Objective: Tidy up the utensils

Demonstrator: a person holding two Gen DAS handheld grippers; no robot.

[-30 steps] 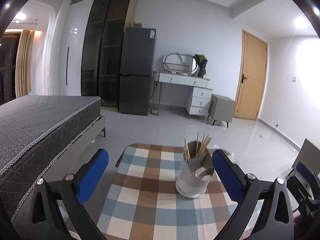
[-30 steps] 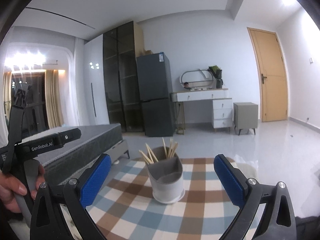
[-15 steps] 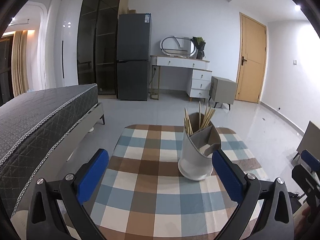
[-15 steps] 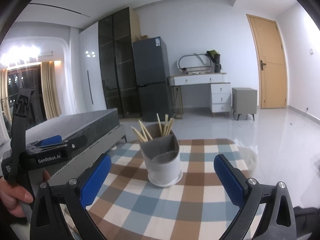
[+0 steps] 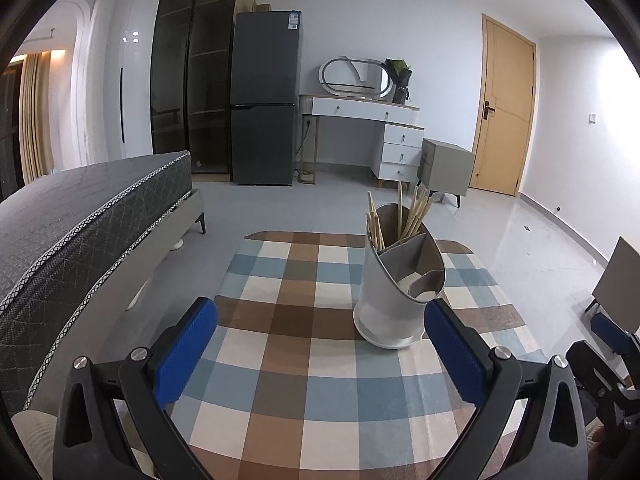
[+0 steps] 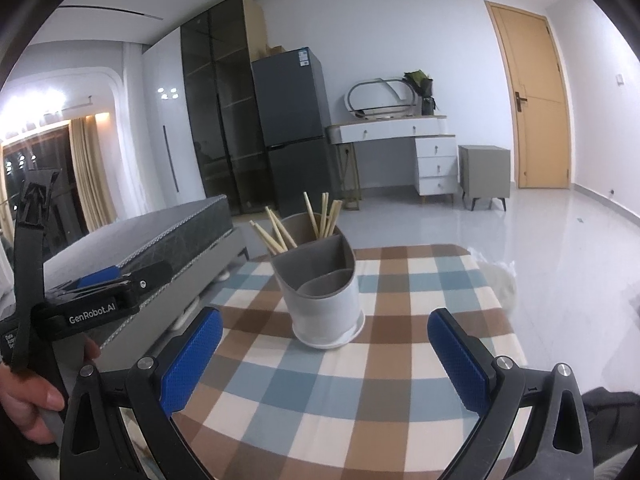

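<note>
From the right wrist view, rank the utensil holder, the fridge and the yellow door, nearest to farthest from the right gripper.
Measured from the right gripper:
1. Utensil holder: on the checked tablecloth, just ahead and centred.
2. Fridge: across the floor, ahead and slightly left.
3. Yellow door: by the far corner, off to the right. It is not much farther than the fridge.

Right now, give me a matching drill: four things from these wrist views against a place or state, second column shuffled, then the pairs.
1. light wooden chopsticks
2. white and grey plastic utensil holder
3. left tongs
4. tall dark grey fridge

A. open, holding nothing
B. standing on the checked tablecloth
C. against the far wall
D. upright in the holder's back compartment

Pairs: 1-D, 2-B, 3-A, 4-C
</note>
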